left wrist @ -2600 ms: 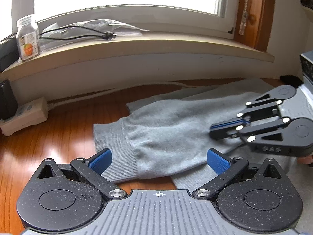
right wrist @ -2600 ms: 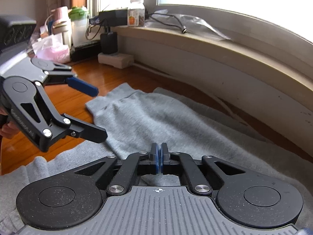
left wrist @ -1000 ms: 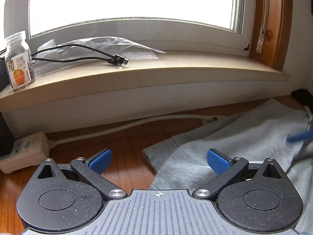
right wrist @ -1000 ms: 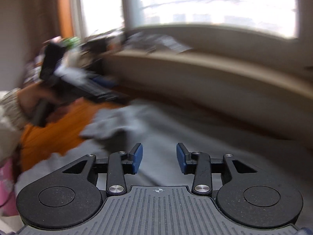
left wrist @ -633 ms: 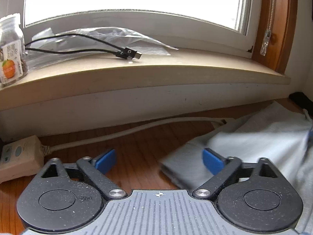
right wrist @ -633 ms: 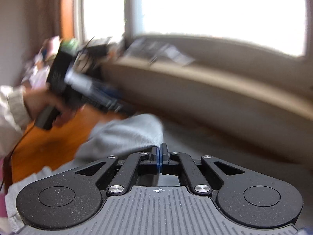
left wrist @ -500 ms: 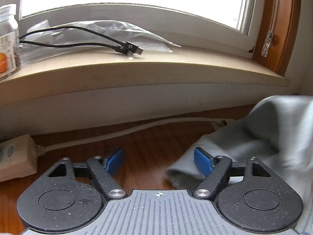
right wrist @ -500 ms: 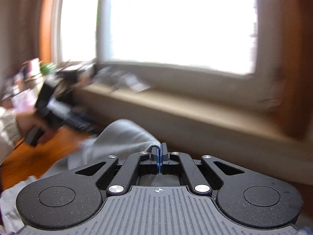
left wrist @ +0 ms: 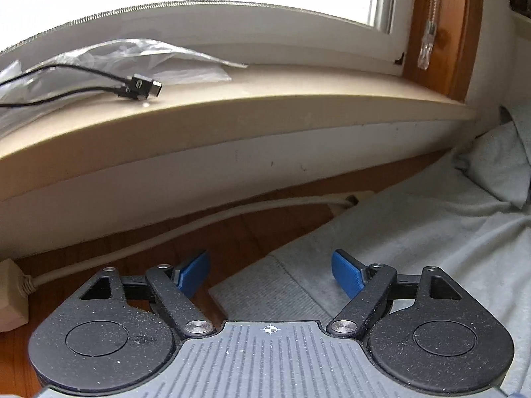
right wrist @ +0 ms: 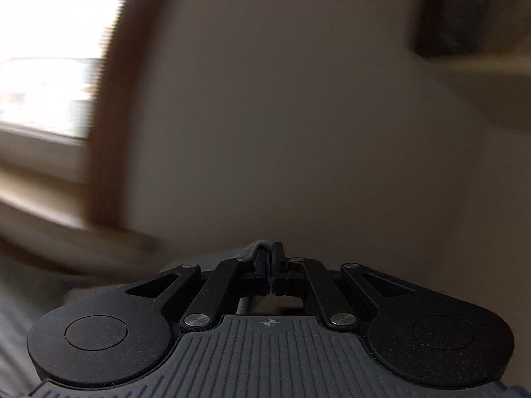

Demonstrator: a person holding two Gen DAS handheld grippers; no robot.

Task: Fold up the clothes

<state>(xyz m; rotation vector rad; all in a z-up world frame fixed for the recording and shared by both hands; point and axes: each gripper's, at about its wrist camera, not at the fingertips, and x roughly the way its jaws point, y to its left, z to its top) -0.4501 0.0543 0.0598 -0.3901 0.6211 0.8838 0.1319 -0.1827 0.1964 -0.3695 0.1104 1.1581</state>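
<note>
Grey knit, the garment lies spread over the wooden table under the windowsill, its ribbed hem between the spread, empty fingers of the left gripper. The right gripper is clamped on a small fold of grey fabric; its view is blurred. To fold well, I judge the left should pin or pinch the hem while the right carries its edge across evenly.

Home: window sill, wooden floor
</note>
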